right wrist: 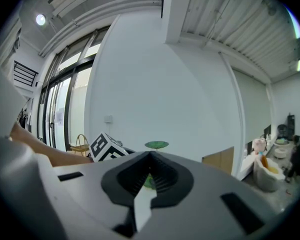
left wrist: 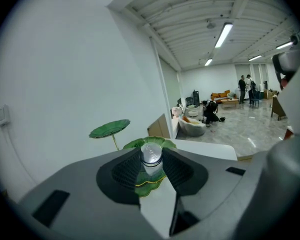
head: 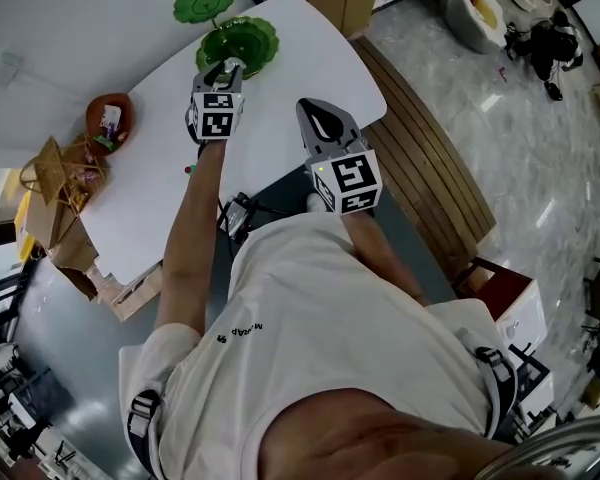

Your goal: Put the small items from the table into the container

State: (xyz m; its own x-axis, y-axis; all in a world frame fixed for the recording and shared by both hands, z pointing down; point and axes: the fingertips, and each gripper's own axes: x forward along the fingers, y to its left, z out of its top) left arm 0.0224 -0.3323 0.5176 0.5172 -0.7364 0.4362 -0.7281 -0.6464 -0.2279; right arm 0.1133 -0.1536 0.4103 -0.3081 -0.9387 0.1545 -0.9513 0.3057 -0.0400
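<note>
One small bottle (left wrist: pixel 151 155) sits pinched in my left gripper (head: pixel 225 71) over the green dish (head: pixel 245 40), not yet dropped; right gripper (right wrist: pixel 150 160) closed, empty.

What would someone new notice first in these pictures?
The left gripper grips a small clear round item at the edge of the green lotus-leaf dish, at the far end of the white table. The right gripper hovers shut and empty, nearer the person.
</note>
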